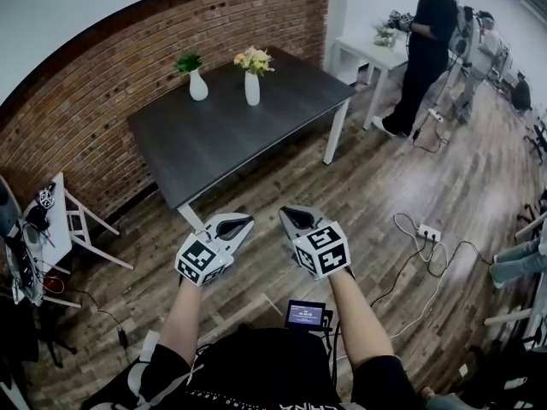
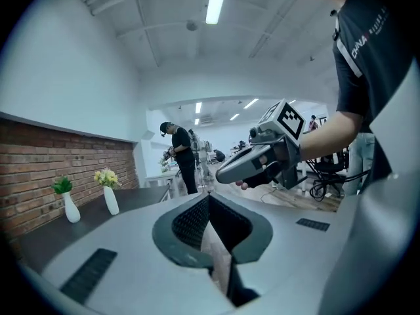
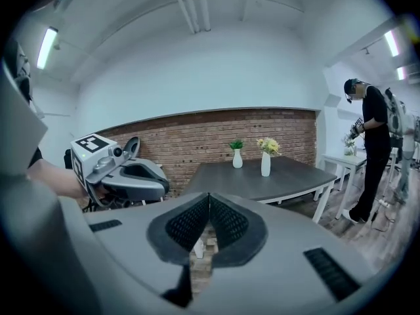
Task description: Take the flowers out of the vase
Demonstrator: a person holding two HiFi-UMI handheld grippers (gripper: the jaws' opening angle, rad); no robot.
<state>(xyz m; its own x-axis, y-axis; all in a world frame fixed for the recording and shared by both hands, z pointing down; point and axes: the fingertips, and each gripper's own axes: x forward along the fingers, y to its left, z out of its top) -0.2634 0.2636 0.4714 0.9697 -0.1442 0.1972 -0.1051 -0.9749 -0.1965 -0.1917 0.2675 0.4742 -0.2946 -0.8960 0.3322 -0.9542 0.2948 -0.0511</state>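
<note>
Both grippers are held low over the wood floor (image 1: 385, 186), side by side, well short of the desk (image 1: 222, 139). Left gripper (image 1: 242, 223): jaws shut tight, pads meeting, nothing btwn them. Right gripper (image 1: 291, 215): same deal, closed & empty.

The flowers (image 1: 254, 59), a yellow/cream bunch, are sat in a white vase (image 1: 252, 90) that's stood upright on the dark desk, toward its far side nr the brick wall (image 1: 111, 84). To its left a 2nd vase (image 1: 197, 87) w/ a green sprig (image 1: 189, 61) is parked, near the first but not touching.

In the way: a long stretch of desk top is laid out btwn the grippers and the vase, and the desk's near corner w/ its white leg (image 1: 190, 217) is found just ahead of the left gripper.

Around: a white stand (image 1: 58, 222) loaded w/ gear is seen at the far left by the wall. A power strip (image 1: 429, 231) w/ loose cables is spread on the floor to the right. In the bg a person in black (image 1: 429, 41) is seen standing at a white table (image 1: 376, 58), well apart from the desk. A small screen (image 1: 305, 314) is worn at chest level below the grippers.
</note>
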